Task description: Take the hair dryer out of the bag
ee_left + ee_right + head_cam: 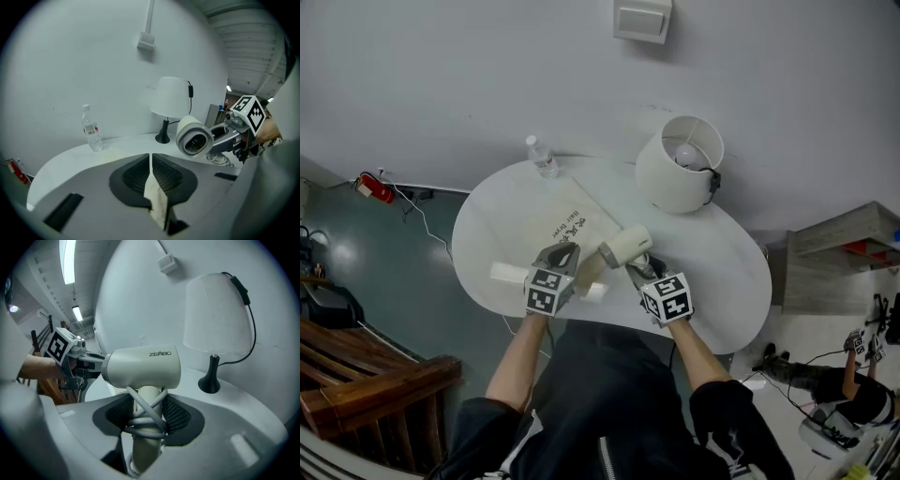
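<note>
A person holds two grippers over one white oval bench (pixel 722 272). The left gripper (pixel 565 251) has its fingers pinched together on a fold of the one cream bag (pixel 567 223), which lies on the bench. The right gripper (pixel 636 270) has its fingers clamped on the handle of the one white hair dryer (pixel 625 246), which is raised outside the bag with its cord wound round the handle. One lamp (pixel 678 164) and one bottle (pixel 543 157) stand at the far side.
</note>
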A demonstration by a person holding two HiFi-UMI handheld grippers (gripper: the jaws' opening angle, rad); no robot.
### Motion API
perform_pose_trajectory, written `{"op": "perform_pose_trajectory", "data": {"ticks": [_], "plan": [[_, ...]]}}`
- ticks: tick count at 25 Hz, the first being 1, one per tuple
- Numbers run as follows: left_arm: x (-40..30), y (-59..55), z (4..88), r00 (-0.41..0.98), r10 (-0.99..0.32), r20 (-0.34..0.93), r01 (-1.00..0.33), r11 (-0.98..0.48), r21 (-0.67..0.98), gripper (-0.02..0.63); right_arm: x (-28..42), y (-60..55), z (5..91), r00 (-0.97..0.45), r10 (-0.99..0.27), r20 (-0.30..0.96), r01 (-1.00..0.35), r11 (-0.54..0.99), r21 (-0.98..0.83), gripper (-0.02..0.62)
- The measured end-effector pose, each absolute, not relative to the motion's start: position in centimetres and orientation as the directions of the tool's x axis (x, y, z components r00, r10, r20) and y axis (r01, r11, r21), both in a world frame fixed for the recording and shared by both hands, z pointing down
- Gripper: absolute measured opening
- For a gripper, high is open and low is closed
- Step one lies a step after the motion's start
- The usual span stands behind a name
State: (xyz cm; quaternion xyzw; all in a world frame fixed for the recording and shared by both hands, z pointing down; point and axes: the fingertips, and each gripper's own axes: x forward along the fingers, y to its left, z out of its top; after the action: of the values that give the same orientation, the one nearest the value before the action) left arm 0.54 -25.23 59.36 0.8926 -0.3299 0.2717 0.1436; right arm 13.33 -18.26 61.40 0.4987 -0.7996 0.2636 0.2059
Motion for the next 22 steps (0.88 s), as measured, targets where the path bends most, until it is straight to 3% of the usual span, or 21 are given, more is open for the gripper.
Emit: {"op": "perform_pose_trajectory", "data": {"ticks": [12, 22], "plan": [[-2.3, -22.5, 55.5, 0.627, -0.59, 0.509, -0.699, -0.715, 0.033, 0.025, 11.5, -17.3, 56.6, -0.437, -0.785, 0.439, -0.899, 0.379, -0.219, 0.19], [-7.0, -17.6, 55.1, 0.637, -0.602, 0.482, -0.706, -0.706, 0.052, 0.026, 7.5, -12.5, 54.7, -0.426, -0.812, 0.399, -0.904, 0.363, -0.226, 0.19]]}}
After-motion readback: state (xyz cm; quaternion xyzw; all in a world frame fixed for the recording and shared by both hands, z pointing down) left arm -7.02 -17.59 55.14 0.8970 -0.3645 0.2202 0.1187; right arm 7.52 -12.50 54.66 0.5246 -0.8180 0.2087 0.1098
